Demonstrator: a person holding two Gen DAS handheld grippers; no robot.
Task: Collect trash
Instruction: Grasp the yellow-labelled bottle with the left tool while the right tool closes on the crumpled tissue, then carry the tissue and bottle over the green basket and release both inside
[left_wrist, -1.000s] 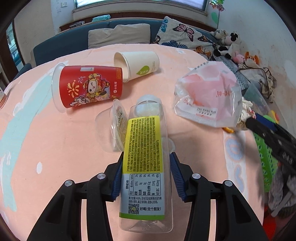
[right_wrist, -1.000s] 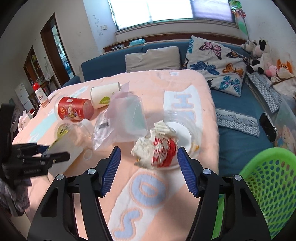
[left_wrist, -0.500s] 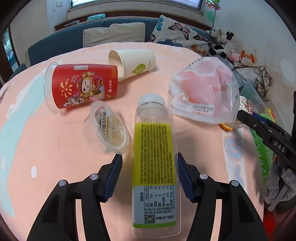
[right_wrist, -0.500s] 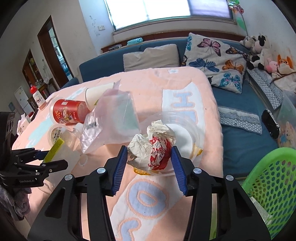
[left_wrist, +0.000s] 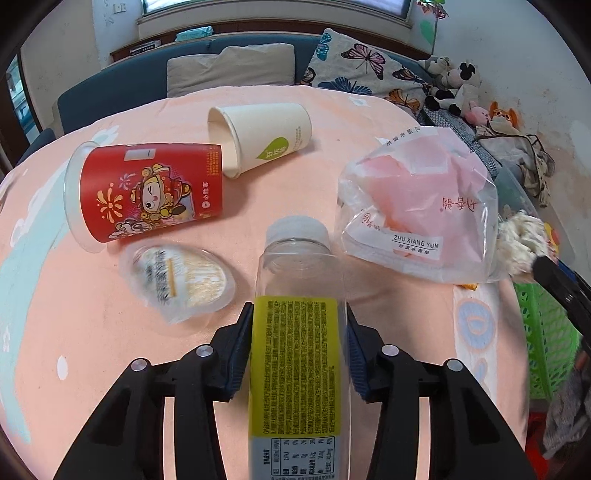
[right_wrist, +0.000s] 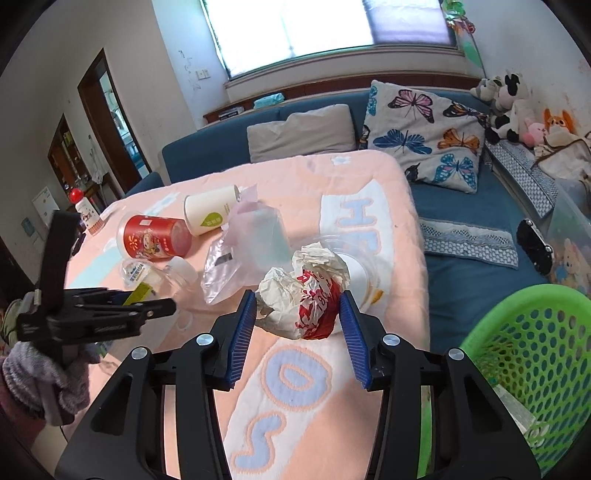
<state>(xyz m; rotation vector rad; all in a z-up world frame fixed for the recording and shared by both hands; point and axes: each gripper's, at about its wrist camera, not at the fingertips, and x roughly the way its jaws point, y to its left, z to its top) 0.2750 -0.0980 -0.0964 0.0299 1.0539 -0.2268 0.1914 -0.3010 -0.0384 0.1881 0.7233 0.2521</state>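
Note:
A clear empty bottle (left_wrist: 295, 369) with a yellow label lies on the peach tablecloth (left_wrist: 92, 350), cap pointing away. My left gripper (left_wrist: 298, 312) straddles it, and its jaws are closing, blue pads pressing both sides of the label. A crumpled white-and-red paper wrapper (right_wrist: 291, 291) sits between the pads of my right gripper (right_wrist: 298, 299), which is shut on it just above a clear plastic bowl (right_wrist: 364, 275). A green mesh basket (right_wrist: 528, 354) stands at the right, below the table edge.
On the cloth lie a red printed cup (left_wrist: 147, 192), a white paper cup (left_wrist: 266, 136), a small clear lidded tub (left_wrist: 181, 280) and a plastic bag with pink paper (left_wrist: 413, 206). A blue sofa (right_wrist: 461, 266) with cushions runs behind and to the right.
My left jaws opened, slid back along the bottle and closed on it again. My right jaws closed from wide onto the wrapper and drew nearer to it.

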